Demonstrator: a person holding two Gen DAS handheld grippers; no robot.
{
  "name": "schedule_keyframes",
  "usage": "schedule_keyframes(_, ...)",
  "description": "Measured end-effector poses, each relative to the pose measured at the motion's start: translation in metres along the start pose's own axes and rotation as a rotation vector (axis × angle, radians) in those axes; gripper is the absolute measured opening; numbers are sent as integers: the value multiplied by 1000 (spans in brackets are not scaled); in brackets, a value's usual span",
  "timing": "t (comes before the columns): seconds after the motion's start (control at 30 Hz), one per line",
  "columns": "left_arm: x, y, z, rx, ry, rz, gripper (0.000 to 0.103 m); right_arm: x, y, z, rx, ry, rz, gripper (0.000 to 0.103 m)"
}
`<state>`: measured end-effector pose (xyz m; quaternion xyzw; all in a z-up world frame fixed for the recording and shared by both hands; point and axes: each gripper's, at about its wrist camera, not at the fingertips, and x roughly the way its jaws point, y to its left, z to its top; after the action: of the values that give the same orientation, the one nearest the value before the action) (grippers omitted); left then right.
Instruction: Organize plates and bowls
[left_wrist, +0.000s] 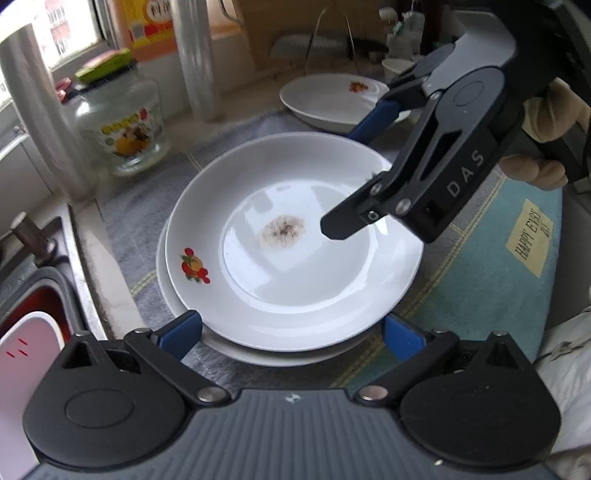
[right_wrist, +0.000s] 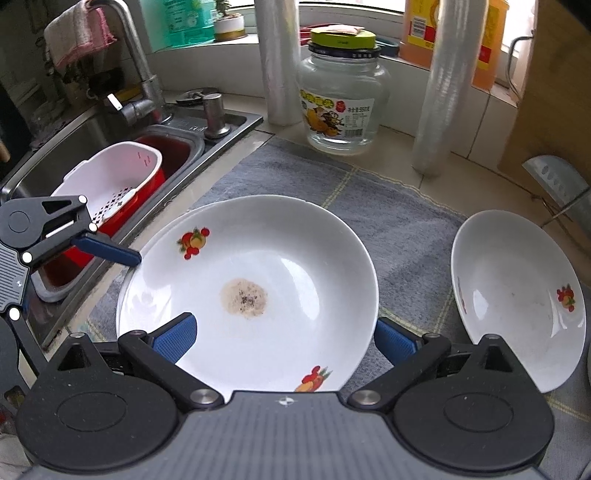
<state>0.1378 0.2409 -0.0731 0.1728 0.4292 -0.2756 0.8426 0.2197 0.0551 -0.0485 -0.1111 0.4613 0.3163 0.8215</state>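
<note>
Blue ribbed pads tip the left gripper (left_wrist: 291, 332), whose jaws stand wide on either side of the near rim of a stack of plates, holding nothing. On top of that stack lies a glossy white top plate (left_wrist: 295, 243), round and shallow, with a red and orange fruit print near its rim and a brownish speckled stain at its centre. Beneath it the rim of a lower plate (left_wrist: 280, 356) shows, set slightly off-centre.

Coming in from the right, the right gripper (right_wrist: 284, 339) hangs above the far edge of the top plate, angled down, held by a gloved hand (left_wrist: 543, 136); its jaws are also spread wide and empty, one on each side of the plate's rim in its own view.

A second dish, a white bowl (right_wrist: 517, 299) with the same fruit print, sits well apart to the right on the same mat.

All rest on a grey and teal woven mat (right_wrist: 402, 229) spread over the table. Beside it is a steel sink (right_wrist: 74, 147) holding a red and white basket (right_wrist: 114, 177). Behind stand a clear glass jar (right_wrist: 343, 107) with a yellow lid, and two rolls of plastic wrap under a window.
</note>
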Motion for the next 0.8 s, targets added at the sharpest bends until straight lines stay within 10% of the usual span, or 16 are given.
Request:
schedule_keyframes(0.37, -15, 8, -25, -126, -84, 20, 102, -2, 11, -3, -17, -42, -2, 103)
schedule_keyframes(0.8, -36, -4, -13, -204, -307, 81, 102, -47, 0, -31, -32, -150, -266, 103)
